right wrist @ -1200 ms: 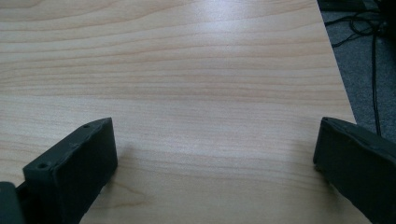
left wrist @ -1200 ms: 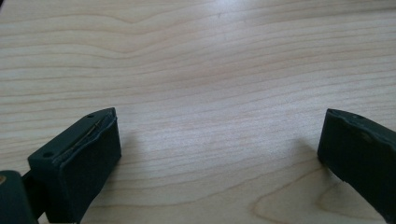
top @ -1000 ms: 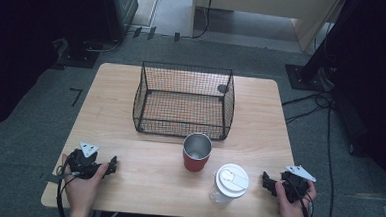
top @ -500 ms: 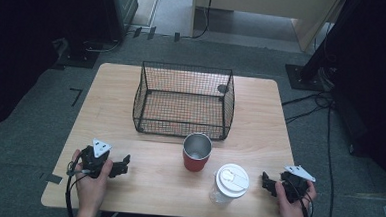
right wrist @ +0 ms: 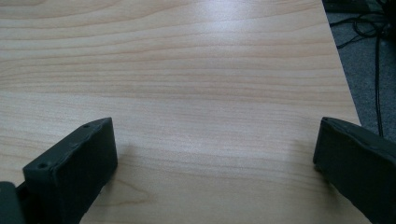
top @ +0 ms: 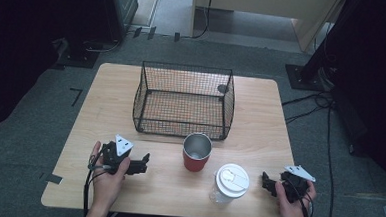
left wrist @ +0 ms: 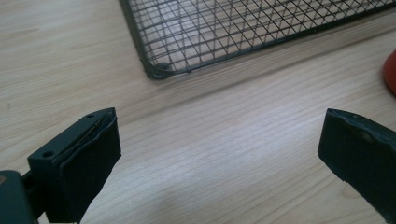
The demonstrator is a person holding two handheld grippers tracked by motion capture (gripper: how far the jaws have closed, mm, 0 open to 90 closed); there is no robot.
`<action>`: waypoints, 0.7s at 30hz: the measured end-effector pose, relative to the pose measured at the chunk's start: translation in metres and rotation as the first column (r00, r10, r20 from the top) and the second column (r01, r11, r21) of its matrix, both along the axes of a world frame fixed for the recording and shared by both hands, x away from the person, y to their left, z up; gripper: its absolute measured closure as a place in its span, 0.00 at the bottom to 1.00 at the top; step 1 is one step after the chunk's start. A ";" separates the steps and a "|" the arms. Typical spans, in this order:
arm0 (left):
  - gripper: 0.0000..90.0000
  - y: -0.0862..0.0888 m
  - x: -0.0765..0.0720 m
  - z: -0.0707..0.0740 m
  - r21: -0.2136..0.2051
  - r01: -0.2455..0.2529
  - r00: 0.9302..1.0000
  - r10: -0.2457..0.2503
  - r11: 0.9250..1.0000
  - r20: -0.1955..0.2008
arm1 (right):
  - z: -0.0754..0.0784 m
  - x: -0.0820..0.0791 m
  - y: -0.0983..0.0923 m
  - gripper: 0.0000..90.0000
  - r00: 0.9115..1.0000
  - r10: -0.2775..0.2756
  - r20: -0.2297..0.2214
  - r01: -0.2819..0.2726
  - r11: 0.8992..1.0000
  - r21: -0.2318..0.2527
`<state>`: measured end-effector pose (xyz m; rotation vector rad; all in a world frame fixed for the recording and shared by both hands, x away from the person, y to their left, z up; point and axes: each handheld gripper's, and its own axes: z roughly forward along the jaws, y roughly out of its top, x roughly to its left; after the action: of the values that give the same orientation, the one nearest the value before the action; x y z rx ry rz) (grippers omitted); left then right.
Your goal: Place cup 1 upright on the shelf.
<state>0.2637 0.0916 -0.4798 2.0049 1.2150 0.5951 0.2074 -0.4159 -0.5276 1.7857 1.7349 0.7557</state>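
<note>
The left claw [top: 140, 165] is low over the front left part of the desk [top: 260, 117], and its jaws stand wide apart with nothing between them. It points toward the red cup [top: 196, 152], which stands upright near the middle of the desk, just in front of the wire basket [top: 184, 100]. There is a gap of bare wood between this claw and the cup. In the left gripper view, the claw [left wrist: 219, 154] looks along the desk [left wrist: 224, 154]; the near corner of the basket [left wrist: 161, 67] is ahead of it, and a small red edge of the cup [left wrist: 390, 70] is at the right border.

The right claw [top: 268, 182] is at the front right of the desk, near the edge. Its jaws are also wide apart and hold nothing. It points toward a clear cup with a white lid [top: 231, 182], which stands just beside it, to the right of the red cup and a little nearer to the person. In the right gripper view, the claw [right wrist: 215, 163] has bare wood [right wrist: 187, 70] in front of it, and the grey floor with cables [right wrist: 369, 56] is beyond the desk's edge.
</note>
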 end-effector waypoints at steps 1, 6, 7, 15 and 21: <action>0.00 -0.001 0.000 0.000 -0.011 0.016 1.000 -0.016 1.000 -0.009 | 0.000 0.000 0.000 0.00 1.000 0.000 0.000 0.000 1.000 0.000; 0.00 -0.012 0.001 0.000 -0.025 0.061 0.997 -0.062 0.998 -0.035 | 0.000 0.000 0.000 0.00 1.000 0.001 0.000 -0.001 1.000 0.000; 0.00 -0.014 0.001 0.000 -0.037 0.067 0.997 -0.069 0.997 -0.041 | 0.000 0.000 0.000 0.00 1.000 0.001 0.000 -0.001 1.000 0.000; 0.00 -0.035 0.005 0.001 -0.103 0.159 0.986 -0.163 0.982 -0.022 | 0.000 0.000 0.000 0.00 1.000 0.000 0.000 0.000 1.000 0.000; 0.00 -0.052 0.003 0.010 -0.117 0.212 0.976 -0.217 0.970 -0.033 | 0.000 0.000 0.000 0.00 1.000 0.000 0.000 0.000 1.000 0.000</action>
<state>0.2666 0.0398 -0.4695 2.0290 1.0166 0.3684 0.2077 -0.4157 -0.5276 1.7860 1.7352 0.7556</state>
